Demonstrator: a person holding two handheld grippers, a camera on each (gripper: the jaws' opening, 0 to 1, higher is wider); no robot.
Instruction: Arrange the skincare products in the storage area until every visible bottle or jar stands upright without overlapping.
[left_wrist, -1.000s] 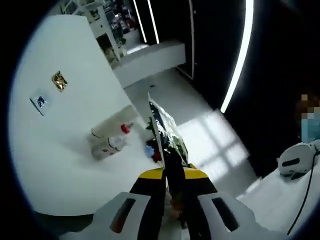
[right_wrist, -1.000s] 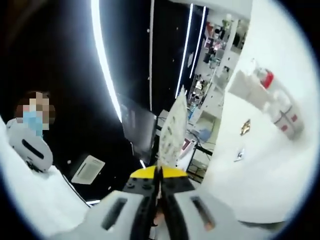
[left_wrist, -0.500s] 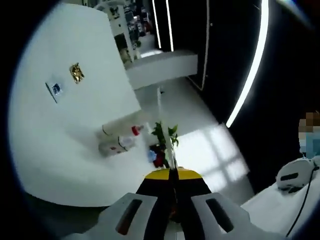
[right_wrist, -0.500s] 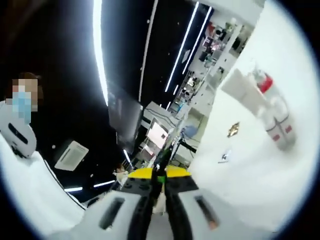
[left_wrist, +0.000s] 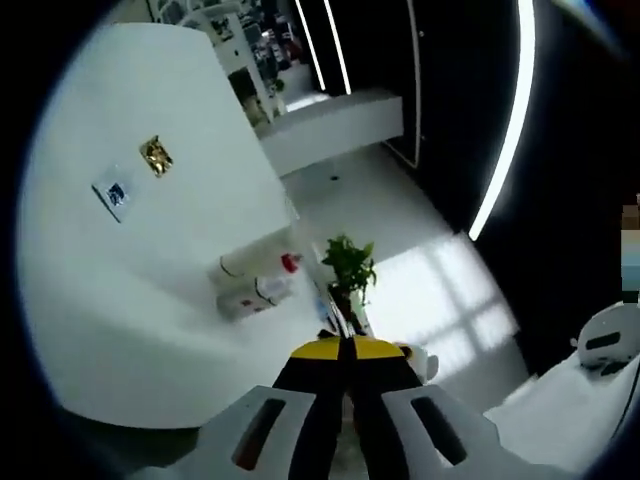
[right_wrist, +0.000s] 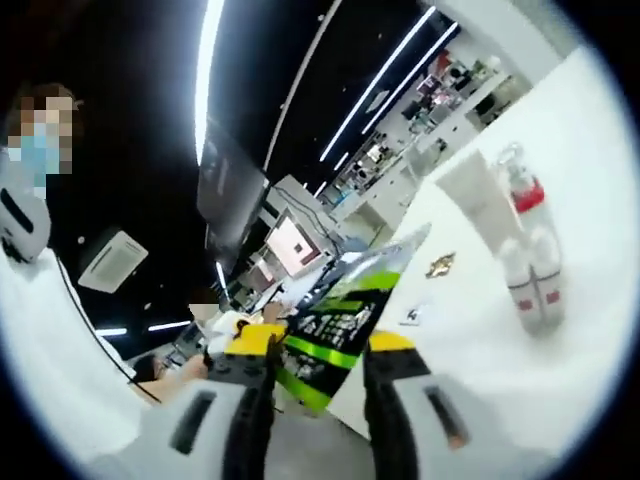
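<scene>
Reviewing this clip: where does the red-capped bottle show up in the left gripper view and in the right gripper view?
Left gripper view: the red-capped bottle sits near the middle, on the white table, beside a bottle with red labels.
Right gripper view: the red-capped bottle is at the upper right, on the white table, next to the white tube.
Shared landmark: the small gold object on the table.

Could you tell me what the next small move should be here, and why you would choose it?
Probably set the green and black packet down on a bare part of the white table, freeing the right hand-held gripper. The white tube and the small bottle seem to lie on their sides next to each other, so they likely still need standing upright, and both hand-held grippers are well short of them.
</scene>
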